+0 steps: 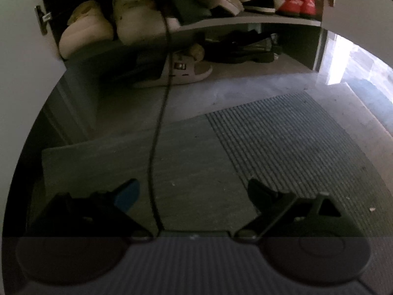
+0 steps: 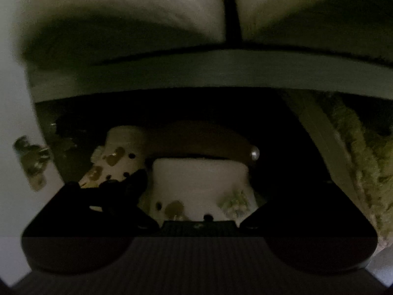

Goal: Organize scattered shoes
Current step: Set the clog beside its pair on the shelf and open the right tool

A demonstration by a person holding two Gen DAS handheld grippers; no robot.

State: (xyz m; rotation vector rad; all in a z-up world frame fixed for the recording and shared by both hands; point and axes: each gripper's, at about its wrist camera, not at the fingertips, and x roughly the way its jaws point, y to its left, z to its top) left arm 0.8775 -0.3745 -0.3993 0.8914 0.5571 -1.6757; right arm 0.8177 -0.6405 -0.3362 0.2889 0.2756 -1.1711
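Your left gripper (image 1: 194, 191) hangs over the doormat (image 1: 282, 142) with its jaws spread wide and nothing between them. A black cable (image 1: 157, 152) runs up the middle of that view, between the fingers and on towards the shelves. The mat's near half is flat grey and its right half ribbed. Past its far edge lies a strip of bare pale floor (image 1: 245, 86), the open room in front of the shoe cabinet (image 1: 19, 49).

On the cabinet's bottom level, at centre frame, a grey slide sandal (image 1: 194, 71) sits at the front lip, with dark shoes (image 1: 245, 49) behind it to the right. Above the grey shelf edge (image 1: 245, 21), two cream clogs (image 1: 110, 24) stand side by side at upper left, toes at the lip. White, black and red sneakers (image 1: 297, 0) fill the upper right.

Your right gripper (image 2: 199, 191) is inside the dark cabinet, jaws wide, set either side of one cream clog (image 2: 199, 184). I cannot tell whether the pads press on it. Its twin (image 2: 120, 154) stands just beside it, left of centre. A shelf edge (image 2: 221, 71) crosses close overhead, and a fuzzy yellowish item (image 2: 363, 152) crowds the right side.
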